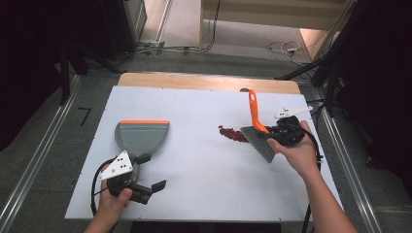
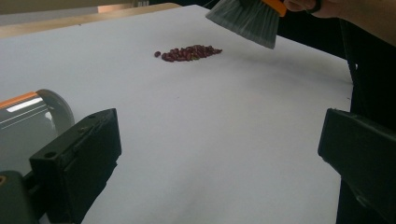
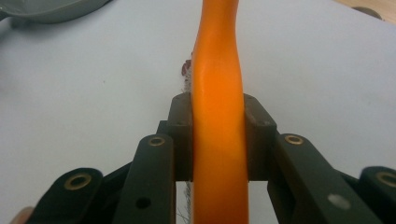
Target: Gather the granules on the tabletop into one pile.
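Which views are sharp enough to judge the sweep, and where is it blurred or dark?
High view: table evenly lit, surroundings dark, beans small. Left gripper view: beans fairly sharp, own jaws soft. Right gripper view: brush handle close and soft, hiding most beans.

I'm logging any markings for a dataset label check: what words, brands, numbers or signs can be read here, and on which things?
None can be read.
Brush, in the right gripper: plain orange handle, grey bristles.
Dustpan, near the left gripper: plain grey, orange strip.
White table and beans: no markings.
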A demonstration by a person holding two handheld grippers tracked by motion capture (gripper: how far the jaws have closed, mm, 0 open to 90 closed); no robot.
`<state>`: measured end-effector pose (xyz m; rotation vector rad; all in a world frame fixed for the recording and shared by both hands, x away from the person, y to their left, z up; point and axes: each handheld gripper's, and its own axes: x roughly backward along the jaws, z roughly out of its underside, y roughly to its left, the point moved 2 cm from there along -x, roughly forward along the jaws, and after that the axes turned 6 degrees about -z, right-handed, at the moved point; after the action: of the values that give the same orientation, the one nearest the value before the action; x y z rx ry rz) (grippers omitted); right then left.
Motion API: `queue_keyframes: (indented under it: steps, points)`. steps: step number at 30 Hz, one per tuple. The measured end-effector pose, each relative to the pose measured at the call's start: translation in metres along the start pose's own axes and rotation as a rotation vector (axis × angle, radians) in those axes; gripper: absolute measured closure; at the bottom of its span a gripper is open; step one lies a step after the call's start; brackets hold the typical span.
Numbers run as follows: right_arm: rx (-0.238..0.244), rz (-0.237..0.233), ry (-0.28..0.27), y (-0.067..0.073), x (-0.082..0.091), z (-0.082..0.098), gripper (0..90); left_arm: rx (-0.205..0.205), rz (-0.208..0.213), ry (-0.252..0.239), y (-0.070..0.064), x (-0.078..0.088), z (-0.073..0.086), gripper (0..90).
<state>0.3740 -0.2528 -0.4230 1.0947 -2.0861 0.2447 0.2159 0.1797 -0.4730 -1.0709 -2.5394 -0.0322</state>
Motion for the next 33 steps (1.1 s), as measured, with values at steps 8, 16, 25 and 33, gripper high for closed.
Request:
queue_keyframes:
  steps: [8,16,25,33]
  points:
    - [-0.034,0.000,-0.028,0.002,0.012,0.027,68.3,0.000,-0.006,0.004,0.001,0.000,0.000,0.2]
    - [-0.054,0.006,-0.044,0.005,0.024,0.049,68.3,0.004,-0.014,0.002,0.002,0.000,0.001,0.2]
    - [-0.080,0.001,-0.045,0.005,0.036,0.076,68.3,0.004,-0.019,0.001,0.002,0.001,0.001,0.2]
    - [-0.087,-0.016,-0.054,0.010,0.046,0.093,68.3,0.002,-0.023,0.001,0.002,0.002,0.001,0.2]
